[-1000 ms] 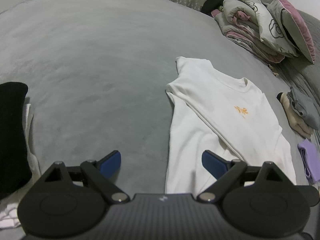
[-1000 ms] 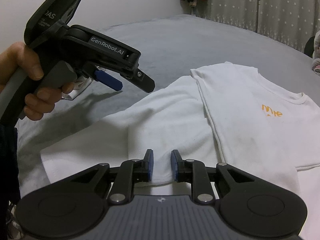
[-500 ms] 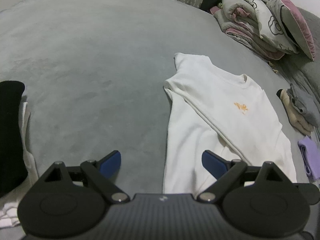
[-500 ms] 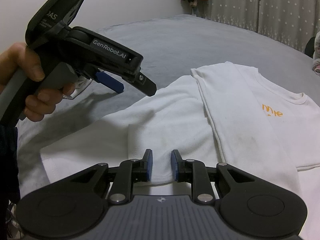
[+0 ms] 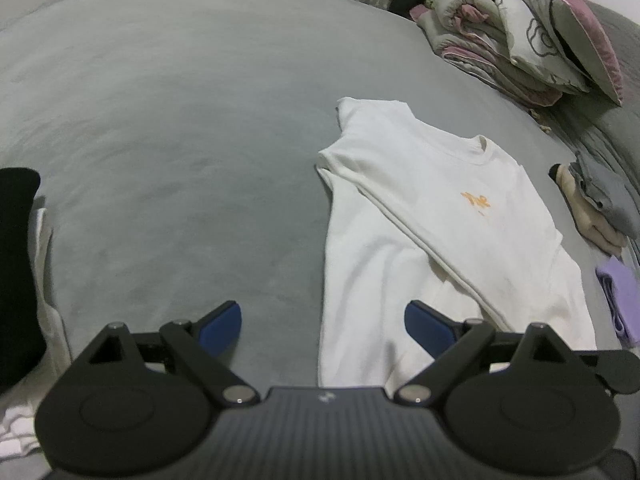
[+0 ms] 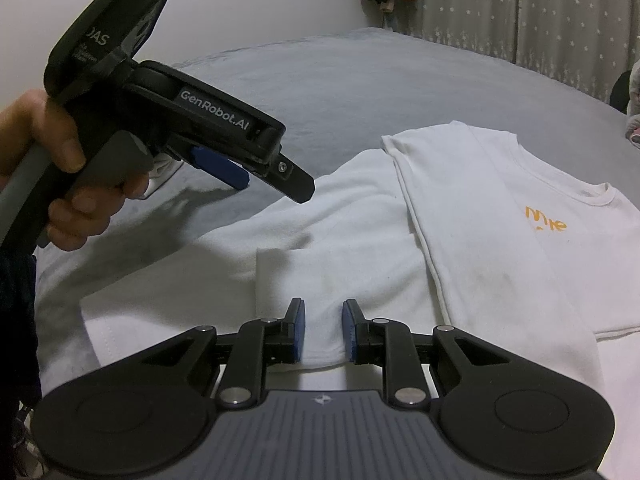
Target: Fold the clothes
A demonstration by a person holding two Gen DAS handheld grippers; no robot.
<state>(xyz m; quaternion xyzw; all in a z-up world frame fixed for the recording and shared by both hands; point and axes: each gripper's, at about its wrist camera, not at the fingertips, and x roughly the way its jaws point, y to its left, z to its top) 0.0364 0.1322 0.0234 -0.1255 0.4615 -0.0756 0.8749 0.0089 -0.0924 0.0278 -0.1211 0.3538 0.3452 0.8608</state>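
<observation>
diagonally, white t-shirt (image 5: pixel 432 216) lies flat, collar far right (orange print up).

The white T-shirt's (image 5: pixel 420 216) hem ran out of sight behind the left gripper's (image 5: pixel 322 320) body. Its orange print (image 6: pixel 545 222) stayed too small to read. A black garment (image 5: pixel 16 256) was cut off at the left edge.

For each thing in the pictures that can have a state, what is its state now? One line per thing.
White T-shirt: lying on the bed, partly folded, one side turned over the front.
Left gripper: open wide, holding nothing, above the bed.
Right gripper: narrow gap, a fold of the shirt between its pads; grip not certain.
Folded clothes: stacked at the bed edge.
Quilt and pillows: piled at the far corner.
Grey bed cover: spread flat.
</observation>
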